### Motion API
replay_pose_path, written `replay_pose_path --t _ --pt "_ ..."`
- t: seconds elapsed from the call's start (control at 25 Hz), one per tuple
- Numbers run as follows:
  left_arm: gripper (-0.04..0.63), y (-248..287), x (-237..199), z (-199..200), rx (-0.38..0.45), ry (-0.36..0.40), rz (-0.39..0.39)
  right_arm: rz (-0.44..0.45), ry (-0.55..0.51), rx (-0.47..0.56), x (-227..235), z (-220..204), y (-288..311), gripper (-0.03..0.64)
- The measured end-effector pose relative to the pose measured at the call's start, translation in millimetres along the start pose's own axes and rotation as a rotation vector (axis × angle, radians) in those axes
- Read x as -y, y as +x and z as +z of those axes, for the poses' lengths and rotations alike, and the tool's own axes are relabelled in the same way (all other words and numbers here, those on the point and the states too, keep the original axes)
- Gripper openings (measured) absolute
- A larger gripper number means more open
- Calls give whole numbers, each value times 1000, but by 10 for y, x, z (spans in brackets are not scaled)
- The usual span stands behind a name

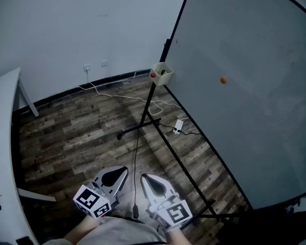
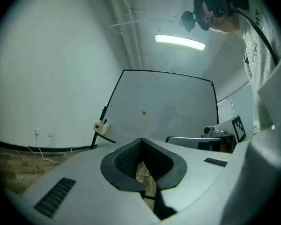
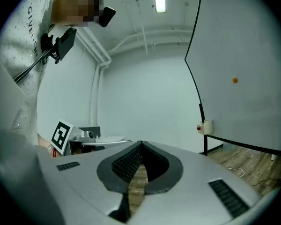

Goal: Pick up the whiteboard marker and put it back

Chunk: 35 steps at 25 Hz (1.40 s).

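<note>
A tall whiteboard [image 1: 245, 86] on a black stand fills the right of the head view. A small beige holder box [image 1: 162, 73] hangs at its left edge, and a red tip [image 1: 153, 75] shows at the box's side. I cannot tell whether that tip is the marker. The box [image 2: 102, 126] also appears in the left gripper view, and the box [image 3: 205, 127] in the right gripper view. My left gripper [image 1: 124, 170] and right gripper [image 1: 144, 177] are held side by side, low and far from the board. Both are shut and empty, as seen on the left gripper [image 2: 140, 139] and the right gripper [image 3: 141, 144].
An orange magnet [image 1: 223, 80] sits on the board. The stand's black feet [image 1: 137, 129] and rail [image 1: 183, 165] cross the wooden floor. White cables and a power strip [image 1: 178, 125] lie near them. A white table [image 1: 2, 152] runs along the left.
</note>
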<state>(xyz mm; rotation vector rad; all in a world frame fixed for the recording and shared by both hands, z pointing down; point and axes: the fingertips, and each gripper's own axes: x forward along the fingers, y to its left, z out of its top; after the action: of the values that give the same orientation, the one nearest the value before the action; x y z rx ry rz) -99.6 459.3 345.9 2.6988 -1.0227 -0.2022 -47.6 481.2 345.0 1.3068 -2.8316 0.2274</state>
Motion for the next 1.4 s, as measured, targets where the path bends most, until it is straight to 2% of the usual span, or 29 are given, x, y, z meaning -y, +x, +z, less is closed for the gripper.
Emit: replay_pose_path --t 0.16,0.44,0.68,1.0,1.4 --pt "15 -90 -105 -25 3 -9 0 18 12 38 -107 61 107 20" --pt "15 -254 -259 -70 16 -38 8 4 26 34 -272 -16 180 20" --pt "15 -307 -336 -24 36 -27 8 7 24 38 -332 -58 273 20" --pt "15 -58 -686 22 38 -14 54 -2 75 62 59 -27 590 20" --pt "15 788 -1065 220 50 15 51 14 21 63 809 199 1076 21"
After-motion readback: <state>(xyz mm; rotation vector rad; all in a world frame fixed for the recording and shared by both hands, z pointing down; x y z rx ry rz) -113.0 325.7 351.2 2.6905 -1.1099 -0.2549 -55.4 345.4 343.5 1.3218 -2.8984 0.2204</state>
